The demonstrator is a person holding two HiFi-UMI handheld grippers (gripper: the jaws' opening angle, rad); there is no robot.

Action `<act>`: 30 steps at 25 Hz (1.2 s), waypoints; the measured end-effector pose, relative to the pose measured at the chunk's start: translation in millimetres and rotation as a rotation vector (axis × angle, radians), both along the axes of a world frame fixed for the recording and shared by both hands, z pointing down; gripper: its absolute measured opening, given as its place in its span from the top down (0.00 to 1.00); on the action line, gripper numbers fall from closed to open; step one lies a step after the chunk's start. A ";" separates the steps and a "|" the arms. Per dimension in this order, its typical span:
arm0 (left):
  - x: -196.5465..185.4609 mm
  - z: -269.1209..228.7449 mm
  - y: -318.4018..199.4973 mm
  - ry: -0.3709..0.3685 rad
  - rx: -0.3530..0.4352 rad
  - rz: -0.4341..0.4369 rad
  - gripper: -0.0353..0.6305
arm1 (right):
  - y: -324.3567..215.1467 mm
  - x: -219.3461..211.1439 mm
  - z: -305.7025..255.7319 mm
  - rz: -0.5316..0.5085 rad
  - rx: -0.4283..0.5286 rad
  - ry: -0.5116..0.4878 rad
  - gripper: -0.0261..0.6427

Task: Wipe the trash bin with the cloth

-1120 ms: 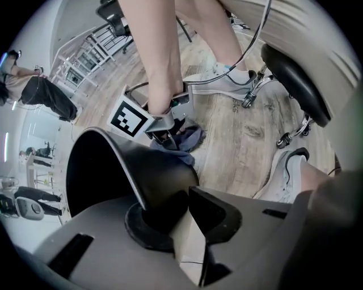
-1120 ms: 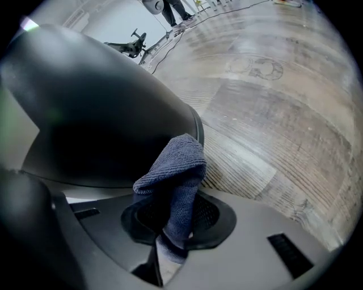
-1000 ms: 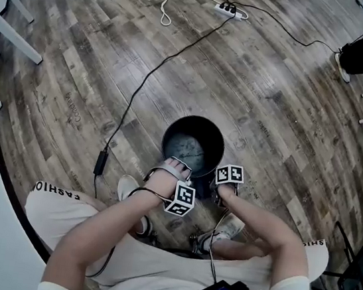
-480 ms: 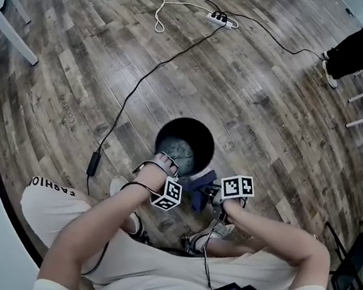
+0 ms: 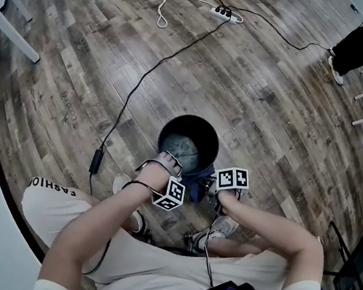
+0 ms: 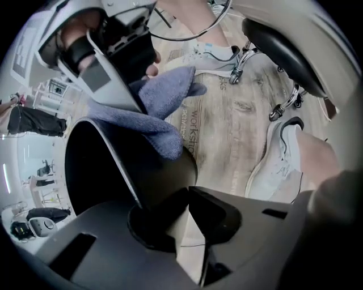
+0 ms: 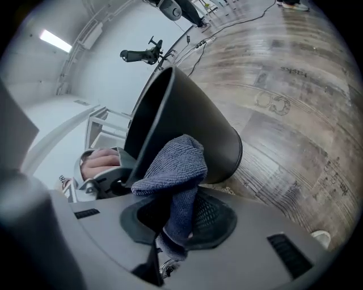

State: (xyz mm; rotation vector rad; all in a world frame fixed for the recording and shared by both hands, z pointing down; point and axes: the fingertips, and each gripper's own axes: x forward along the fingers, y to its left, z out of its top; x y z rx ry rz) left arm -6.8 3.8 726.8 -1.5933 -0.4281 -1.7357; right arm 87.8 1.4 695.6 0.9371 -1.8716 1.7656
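Plainly the step in hand is wiping the outside of the trash bin (image 5: 170,130), which stands on the wooden floor (image 5: 274,107) just in front of the person's feet, near the middle of the scene. The left hand-held gripper (image 6: 184,195) is clenched on the bin's near rim, with the thin wall running between its jaws. Those jaws have just been closing, so the hold looks freshly tightened. The right hand-held gripper (image 7: 177,218) is grasping the blue cloth (image 7: 173,167), which bunches out past the jaws and appears to lie against the bin's near right side, up by the rim. To do this well, I judge that the left hold should be firm enough that the bin neither spins nor skids. The right should press the bunched cloth flat to the wall and draw it in long strokes from rim toward base, then work round. Only cloth, never the jaws, should meet the wall. The bin's mouth points up toward the head camera, with its base showing inside. Its long axis runs from base to mouth, roughly upright; whether it leans a little toward the person I cannot tell.
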 end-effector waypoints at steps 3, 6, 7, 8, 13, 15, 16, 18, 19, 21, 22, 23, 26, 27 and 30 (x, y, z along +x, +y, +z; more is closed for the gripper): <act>1.6 0.1 0.2 0.003 -0.007 -0.002 0.83 | -1.2 1.9 32.1 -0.013 0.000 0.023 0.85; 4.2 0.3 1.2 0.012 -0.016 -0.009 0.83 | -2.3 5.2 70.6 -0.014 0.002 0.050 0.85; 5.9 0.2 1.5 0.017 -0.019 -0.013 0.83 | -3.0 7.2 84.1 -0.008 0.001 0.061 0.85; 7.7 0.0 1.7 0.022 -0.022 -0.015 0.83 | -4.1 9.3 97.6 -0.001 0.000 0.072 0.85; 12.3 -0.2 0.5 0.037 -0.036 -0.025 0.83 | -6.0 18.0 160.0 0.013 -0.007 0.137 0.85; 13.5 -0.4 1.0 0.041 -0.040 -0.031 0.83 | -8.0 20.6 176.8 0.017 0.018 0.154 0.85; 14.4 -0.3 1.0 0.045 -0.039 -0.038 0.83 | -10.6 22.1 180.7 0.027 0.038 0.154 0.85; 15.8 -0.5 -0.5 0.053 -0.032 -0.056 0.83 | -13.8 25.0 182.7 0.057 0.040 0.146 0.85; 16.4 -0.7 -1.0 0.058 -0.027 -0.066 0.83 | -14.1 26.6 182.6 0.067 0.023 0.148 0.85; 19.6 -0.7 -1.0 0.072 -0.019 -0.086 0.82 | -13.0 31.7 178.8 0.066 -0.015 0.171 0.85; 21.5 -0.6 -0.8 0.081 -0.019 -0.094 0.82 | -12.7 33.5 173.6 0.058 -0.025 0.181 0.85; 22.8 -0.3 -0.1 0.087 -0.023 -0.100 0.81 | -12.2 33.6 165.6 0.050 -0.030 0.184 0.85; 20.2 1.6 2.8 0.078 -0.046 -0.120 0.74 | -4.2 29.4 133.0 0.039 -0.035 0.160 0.85; 17.1 2.4 2.5 0.063 -0.045 -0.127 0.69 | 2.2 28.4 121.3 0.031 -0.038 0.149 0.85; 4.6 0.7 -7.8 0.024 -0.002 -0.140 0.63 | 26.5 25.1 79.3 -0.020 -0.038 0.115 0.85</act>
